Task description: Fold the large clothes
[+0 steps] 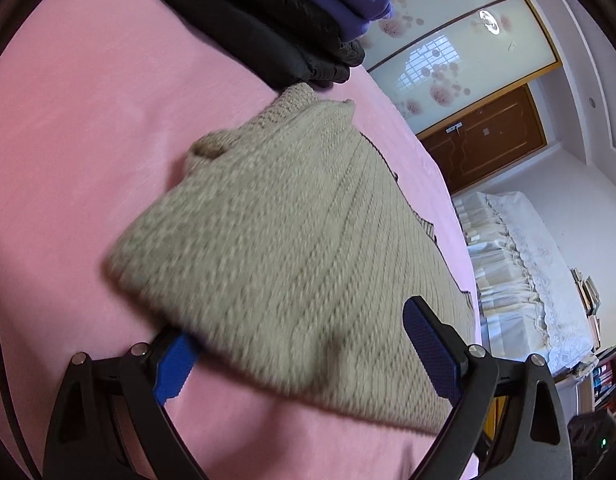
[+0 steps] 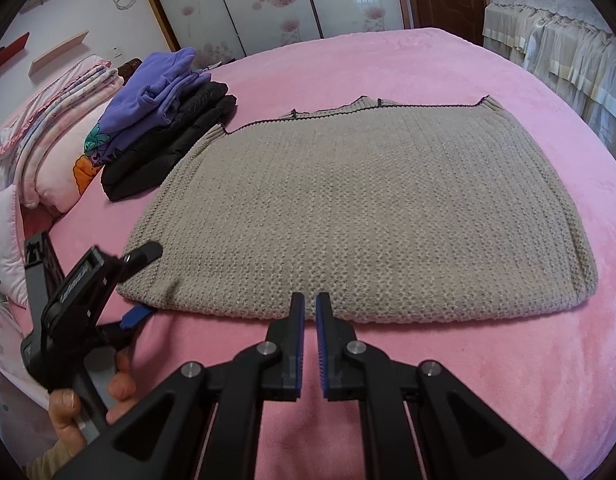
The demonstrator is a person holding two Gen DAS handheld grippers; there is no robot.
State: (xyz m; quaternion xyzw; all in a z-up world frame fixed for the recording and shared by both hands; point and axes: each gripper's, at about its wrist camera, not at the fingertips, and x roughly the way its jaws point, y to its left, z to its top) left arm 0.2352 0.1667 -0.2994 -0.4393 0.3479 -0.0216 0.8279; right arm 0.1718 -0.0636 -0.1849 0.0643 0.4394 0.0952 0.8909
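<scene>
Two grippers, left (image 1: 304,344) wide, possibly straddling ribbed beige sweater (image 2: 368,208), right (image 2: 310,304) near-closed, empty.

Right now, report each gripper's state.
Left gripper: open, jaws straddling the corner of the beige knit sweater, one finger beneath it.
Right gripper: nearly shut, holding nothing, at the sweater's near edge.

Bare pink blanket (image 2: 488,360) right of and before my beige sweater (image 2: 360,208): passable. Left of sweater: clothes stack (image 2: 168,120), pillows (image 2: 56,136) obstruct.
</scene>
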